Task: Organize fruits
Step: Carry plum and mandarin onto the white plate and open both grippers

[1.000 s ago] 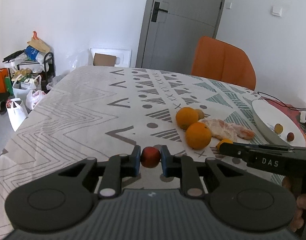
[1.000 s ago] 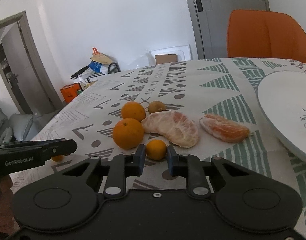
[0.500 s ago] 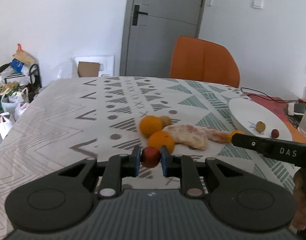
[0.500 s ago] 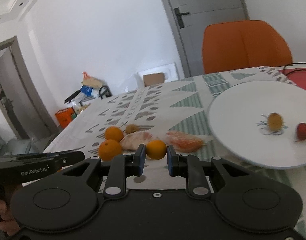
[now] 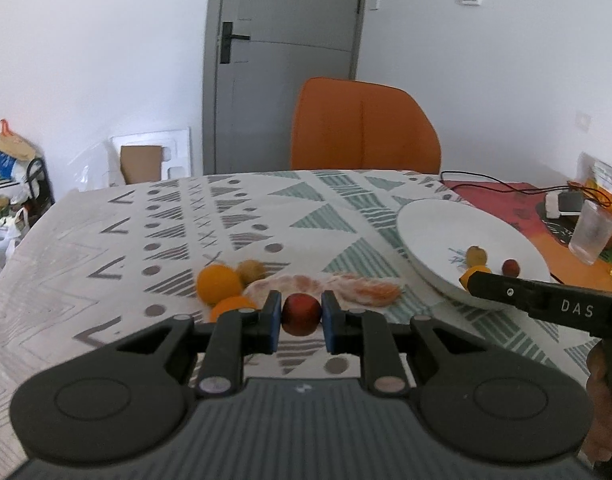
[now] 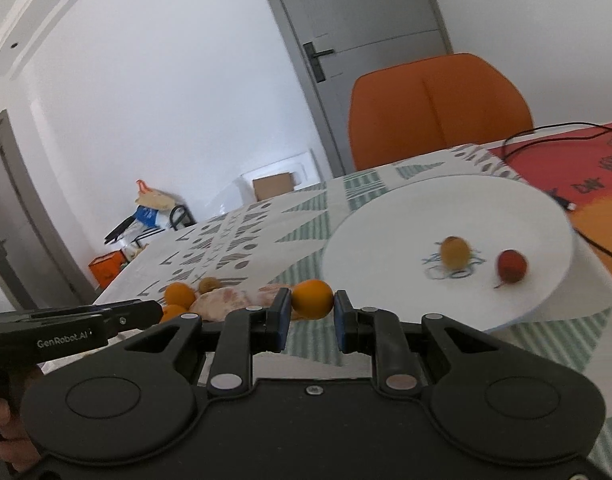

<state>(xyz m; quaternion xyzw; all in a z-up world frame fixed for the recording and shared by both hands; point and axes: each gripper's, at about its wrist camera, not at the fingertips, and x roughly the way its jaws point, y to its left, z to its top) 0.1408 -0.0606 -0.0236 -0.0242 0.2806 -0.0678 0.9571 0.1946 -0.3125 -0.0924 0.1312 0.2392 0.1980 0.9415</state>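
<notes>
Left hand-held gripper (image 5: 302,320) is clenched on a small red fruit (image 5: 301,314), and the right hand-held gripper (image 6: 312,312) grips a small orange fruit (image 6: 312,298), with the white plate (image 6: 386,240) at 2 o'clock from it. Risk, as I judge it: both fruits are round and pinched only at their sides, so a tilt or jolt could roll one out short of the rim. Count: plate holds two small fruits; surface (image 5: 106,240) holds two oranges, one brownish fruit, two peeled segments.
</notes>
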